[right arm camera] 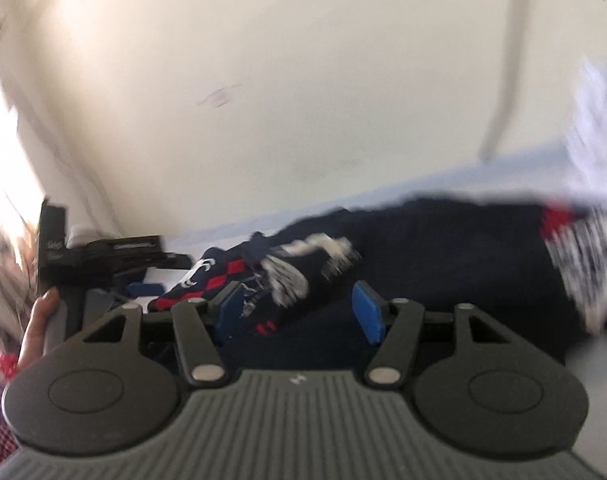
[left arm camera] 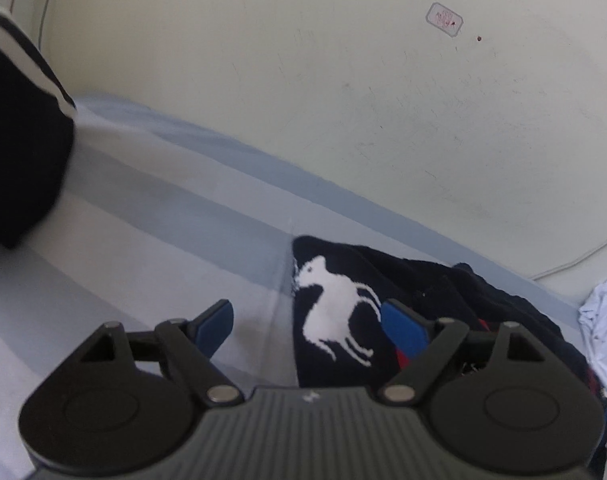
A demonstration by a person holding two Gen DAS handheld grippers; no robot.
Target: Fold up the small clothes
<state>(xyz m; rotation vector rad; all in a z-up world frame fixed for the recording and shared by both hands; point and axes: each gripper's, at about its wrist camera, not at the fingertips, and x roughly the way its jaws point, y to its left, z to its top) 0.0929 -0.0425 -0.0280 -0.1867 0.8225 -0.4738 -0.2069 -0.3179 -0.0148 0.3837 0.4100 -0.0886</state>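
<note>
Navy knit garment with a white moose motif lies on the blue-and-white striped sheet, seen from the left wrist view just ahead of the left gripper and reaching to its right. Jaws of that gripper stand wide apart, nothing between the blue pads; the right pad sits over the garment's edge, the left pad over bare sheet. Contact between pad and cloth: cannot tell. Far to the left of the gripper, a second dark garment with white-striped trim fills the frame edge. To the far right, a crumpled white cloth lies beside the navy piece. Cream wall beyond, with a small sticker.

Right wrist view, heavily motion-blurred. Right gripper open, pads apart, nothing held. Navy garment spreads directly ahead and to the right of it; a bunched part with red diamonds and white pattern lies just ahead of the left pad. The left gripper shows ahead-left, held in the person's hand. White cloth, blurred, at upper right.
</note>
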